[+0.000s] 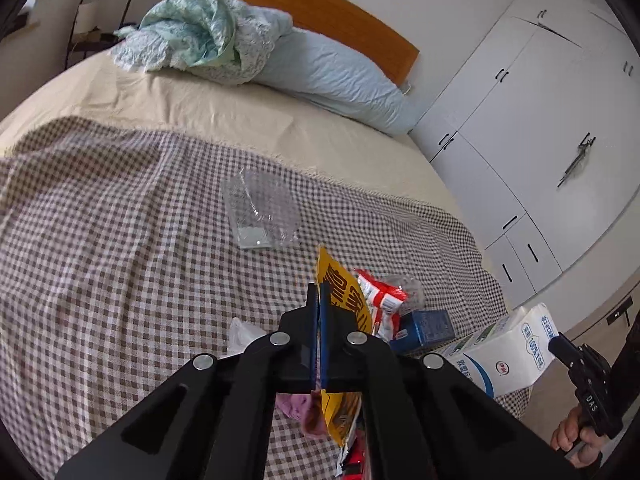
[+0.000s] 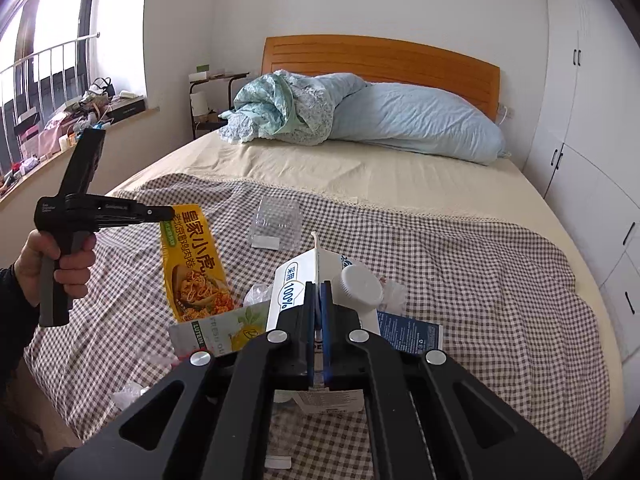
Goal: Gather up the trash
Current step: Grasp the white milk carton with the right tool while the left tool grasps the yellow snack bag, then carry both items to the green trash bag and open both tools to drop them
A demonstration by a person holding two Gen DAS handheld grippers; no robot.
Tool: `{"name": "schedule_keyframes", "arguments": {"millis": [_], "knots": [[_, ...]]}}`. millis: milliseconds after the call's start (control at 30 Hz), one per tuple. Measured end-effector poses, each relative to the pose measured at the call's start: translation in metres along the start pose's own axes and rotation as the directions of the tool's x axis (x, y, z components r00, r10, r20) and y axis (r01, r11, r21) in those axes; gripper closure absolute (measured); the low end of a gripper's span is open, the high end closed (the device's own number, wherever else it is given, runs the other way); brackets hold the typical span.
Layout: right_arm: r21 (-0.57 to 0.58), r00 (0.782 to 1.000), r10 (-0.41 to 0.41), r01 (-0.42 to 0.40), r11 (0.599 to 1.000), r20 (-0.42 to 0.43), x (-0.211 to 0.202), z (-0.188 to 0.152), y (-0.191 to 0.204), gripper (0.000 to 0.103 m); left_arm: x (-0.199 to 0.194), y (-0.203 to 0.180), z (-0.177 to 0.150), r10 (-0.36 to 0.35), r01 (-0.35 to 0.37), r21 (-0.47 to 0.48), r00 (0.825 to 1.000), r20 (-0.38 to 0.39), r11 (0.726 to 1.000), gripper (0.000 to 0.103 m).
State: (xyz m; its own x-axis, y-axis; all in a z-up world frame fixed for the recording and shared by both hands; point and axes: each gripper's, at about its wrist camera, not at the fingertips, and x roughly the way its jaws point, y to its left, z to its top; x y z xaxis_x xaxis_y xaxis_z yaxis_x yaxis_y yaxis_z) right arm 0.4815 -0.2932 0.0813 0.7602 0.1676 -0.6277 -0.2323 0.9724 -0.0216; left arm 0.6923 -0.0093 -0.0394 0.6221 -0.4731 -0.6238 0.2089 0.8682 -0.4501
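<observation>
The left gripper is pinching a yellow wrapper above the checked bed. At near right, the right gripper is clamping a milk carton's top ridge.

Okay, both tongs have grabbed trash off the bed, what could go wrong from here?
1. The right tongs pinch only the milk carton by its thin top seam; it may slip or swing.
2. The yellow snack wrapper dangles from the left tongs by one corner and could drop back onto the checkered blanket.
</observation>
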Motion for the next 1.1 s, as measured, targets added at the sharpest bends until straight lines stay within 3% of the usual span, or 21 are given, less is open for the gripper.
{"name": "schedule_keyframes", "arguments": {"millis": [133, 267, 433, 600, 733, 1000, 1100], "knots": [[0.004, 0.999, -0.036, 0.036, 0.999, 0.037, -0.036, 0.009, -0.004, 0.101, -0.058, -0.051, 0.008, 0.004, -0.013, 0.088, 0.995, 0.101, 0.996, 0.103], [0.008, 0.994, -0.071, 0.071, 0.997, 0.088, -0.092, 0.010, -0.007, 0.101, -0.116, -0.102, 0.008, -0.009, -0.025, 0.167, 0.979, 0.203, 0.986, 0.103], [0.020, 0.985, -0.123, 0.121, 0.992, 0.125, -0.161, -0.006, -0.010, 0.101, -0.175, -0.152, -0.011, -0.060, 0.003, 0.223, 0.967, 0.249, 0.975, 0.103], [0.061, 0.977, -0.164, 0.157, 0.986, 0.135, -0.222, -0.046, -0.013, 0.101, -0.206, -0.200, -0.054, -0.130, 0.067, 0.295, 0.971, 0.200, 0.953, 0.103], [0.119, 0.973, -0.205, 0.192, 0.974, 0.109, -0.262, -0.099, -0.020, 0.101, -0.221, -0.240, -0.108, -0.171, 0.114, 0.349, 0.976, 0.137, 0.930, 0.103], [0.190, 0.950, -0.312, 0.309, 0.932, -0.014, -0.316, -0.228, -0.021, 0.101, -0.226, -0.316, -0.235, -0.310, 0.290, 0.461, 0.950, -0.033, 0.839, 0.103], [0.203, 0.937, -0.344, 0.350, 0.915, -0.063, -0.326, -0.284, -0.020, 0.101, -0.212, -0.341, -0.285, -0.312, 0.305, 0.525, 0.947, -0.078, 0.794, 0.103]]}}
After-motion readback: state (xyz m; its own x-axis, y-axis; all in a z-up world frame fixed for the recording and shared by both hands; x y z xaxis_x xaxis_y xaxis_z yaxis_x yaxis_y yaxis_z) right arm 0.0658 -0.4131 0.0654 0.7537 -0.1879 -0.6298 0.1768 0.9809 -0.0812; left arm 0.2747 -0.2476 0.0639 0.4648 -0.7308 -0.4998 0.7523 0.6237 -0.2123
